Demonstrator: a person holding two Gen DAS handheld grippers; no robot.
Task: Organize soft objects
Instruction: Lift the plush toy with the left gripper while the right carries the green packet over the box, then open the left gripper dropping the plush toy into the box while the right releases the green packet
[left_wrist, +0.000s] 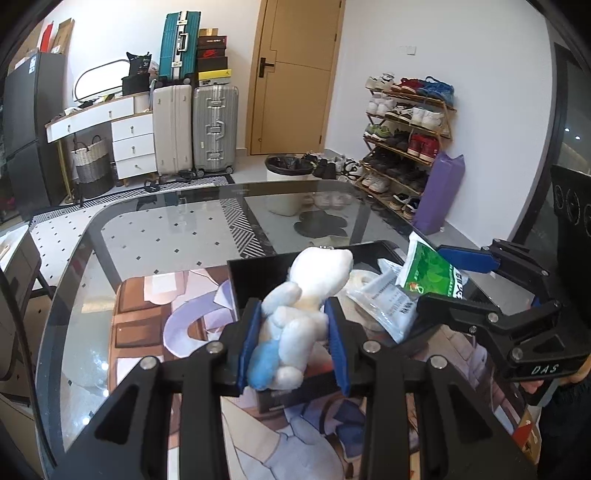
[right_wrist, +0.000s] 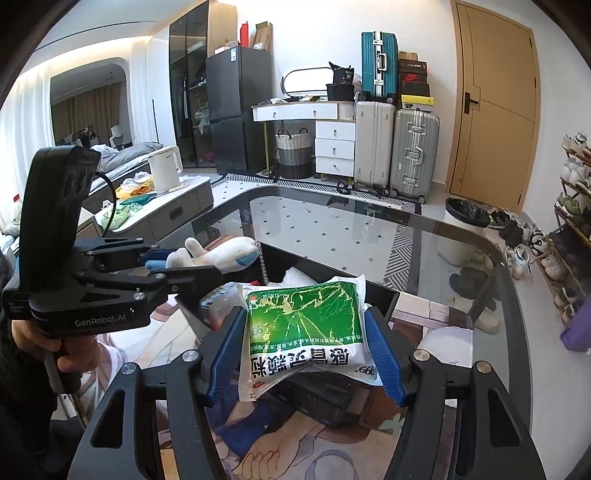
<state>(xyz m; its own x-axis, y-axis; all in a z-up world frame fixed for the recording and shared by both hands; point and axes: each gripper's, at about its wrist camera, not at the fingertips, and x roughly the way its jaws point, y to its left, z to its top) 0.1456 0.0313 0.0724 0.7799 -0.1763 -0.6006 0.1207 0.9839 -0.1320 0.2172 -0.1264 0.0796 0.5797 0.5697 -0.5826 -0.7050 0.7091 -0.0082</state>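
Plush toy (left_wrist: 295, 314) and green packet (right_wrist: 306, 332) each held in a gripper above a black box (left_wrist: 255, 273) on a glass table (left_wrist: 155, 236).

Largest is the table, with a printed mat (left_wrist: 147, 302) on its near part and the box standing on the mat. Inside the box lie a clear packet (left_wrist: 384, 306) with printed text and something white that cannot be made out. Above the box's near left edge, the left gripper (left_wrist: 293, 347) is clamped on the white and blue toy, its blue pads (left_wrist: 338, 339) pressing the body from both sides, the head pointing far. To the right, the right gripper (right_wrist: 306, 354) is clamped on the green and white packet, pads (right_wrist: 384, 354) on its two side edges, holding it over the box's near right part. A hand (right_wrist: 70, 350) grips the left gripper's handle.
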